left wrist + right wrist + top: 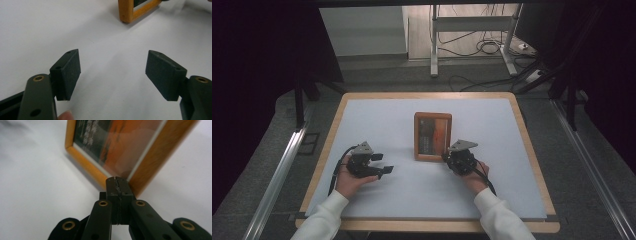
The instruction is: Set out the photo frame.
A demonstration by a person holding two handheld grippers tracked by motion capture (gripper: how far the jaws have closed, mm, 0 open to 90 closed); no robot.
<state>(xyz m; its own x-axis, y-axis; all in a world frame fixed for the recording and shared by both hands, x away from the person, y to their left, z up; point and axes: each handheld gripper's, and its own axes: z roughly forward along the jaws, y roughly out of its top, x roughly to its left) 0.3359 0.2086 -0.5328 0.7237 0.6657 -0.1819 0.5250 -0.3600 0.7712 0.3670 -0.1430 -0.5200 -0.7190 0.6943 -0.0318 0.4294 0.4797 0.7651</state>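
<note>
Resting on the white table top point(377, 120) at about eight o'clock from its middle, the left gripper point(384, 163) is lying in the person's left hand point(348, 181) with its jaws spread wide and nothing between them. In the left gripper view its two black pads point(68, 72) are standing far apart over bare white surface, touching nothing, and a fingertip of the holding hand is peeking in at the bottom edge. From these pads the wooden picture frame point(128, 11) is sitting well apart, up at about one o'clock, with one corner of it showing.

Moving rightward in the high view, the picture frame point(432, 136) is lying flat near the middle of the table, its long sides running from six to twelve o'clock, with a dark and orange print under its glass.

Further right, at about four o'clock from the table's middle, the right gripper point(446, 156) is sitting in the person's right hand point(473, 179), its tip right at the frame's near right corner. In the right gripper view its jaws are pressed fully together, pad against pad, with nothing caught between them. Their tip is meeting the frame's corner point(140, 170) at twelve o'clock; whether it is actually touching the wood or stopping just short is hard to tell from this angle.

Counting up: two grippers, two hands in white sleeves, one picture frame, one table.
</note>
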